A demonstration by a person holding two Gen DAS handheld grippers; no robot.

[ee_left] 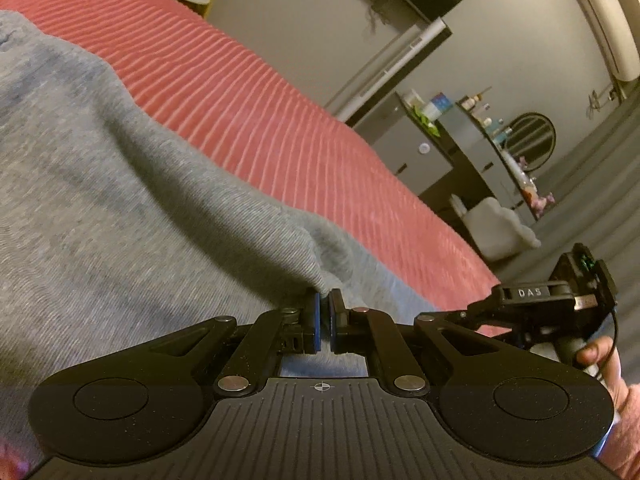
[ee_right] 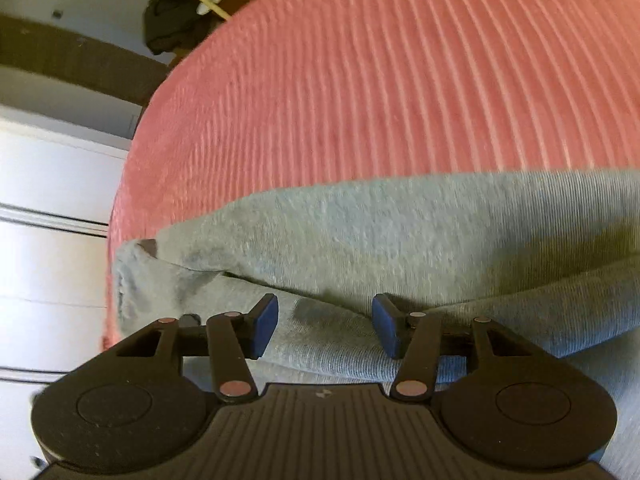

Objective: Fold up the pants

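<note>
1. Across the lower left of the left wrist view: one pair of grey pants (ee_left: 120, 184), lying on a bed with one pink ribbed bedspread (ee_left: 248, 120). In the right wrist view the same pants (ee_right: 400, 232) fill the lower half of the frame, with the bedspread (ee_right: 380, 80) above them.
2. Hand-held grippers counted: two. Left hand-held gripper (ee_left: 325, 320), bottom centre of its own view: blue pads pressed together, pinching a raised fold of the pants fabric, which tents upward from the pads.
3. Right hand-held gripper (ee_right: 325, 326), bottom centre of its own view: jaws spread, two blue pads (ee_right: 266, 324) well apart, pants fabric between and below them; pads not pressing on the cloth. The same tool shows at the lower right of the left wrist view (ee_left: 532, 300), with a person's fingers (ee_left: 592, 354) and a pink sleeve (ee_left: 628, 432) behind it.
4. Pants detail, right wrist view: one leg end with its hem (ee_right: 136, 280) at centre left, near the bed edge; one lengthwise fold line crosses just above the pads.
5. Background, left wrist view, right side: one dark shelf unit (ee_left: 480, 140) holding several small bottles and jars, too small to count; one round mirror (ee_left: 532, 136); one wall air conditioner (ee_left: 604, 20), upper right.
</note>
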